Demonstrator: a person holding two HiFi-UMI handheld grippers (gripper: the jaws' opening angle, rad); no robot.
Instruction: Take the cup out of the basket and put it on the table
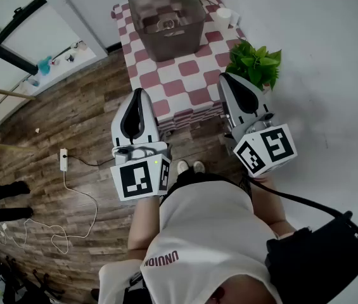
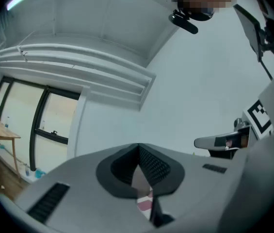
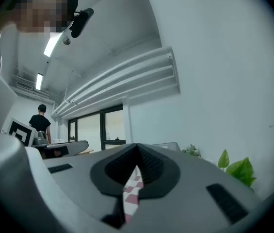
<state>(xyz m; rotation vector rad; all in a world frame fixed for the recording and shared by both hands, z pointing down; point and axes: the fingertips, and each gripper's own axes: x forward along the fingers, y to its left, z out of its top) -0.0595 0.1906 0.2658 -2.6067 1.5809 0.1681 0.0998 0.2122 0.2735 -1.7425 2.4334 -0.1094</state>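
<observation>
A grey see-through basket (image 1: 166,14) stands at the far end of a table with a red-and-white checked cloth (image 1: 182,84). Inside it, a small clear cup (image 1: 166,25) shows dimly through the wall. My left gripper (image 1: 140,92) hovers over the table's near left edge, well short of the basket, jaws shut and empty. My right gripper (image 1: 223,76) is held at the near right edge, also shut on nothing. In the left gripper view the left gripper (image 2: 138,148) points up at a white wall. The right gripper (image 3: 137,148) likewise shows closed tips, with a strip of checked cloth below.
A leafy plant (image 1: 255,61) stands right of the table beside my right gripper. A white roll (image 1: 223,14) sits on the table right of the basket. A power strip with a white cable (image 1: 64,160) lies on the wooden floor at left. A person (image 3: 40,123) stands far off.
</observation>
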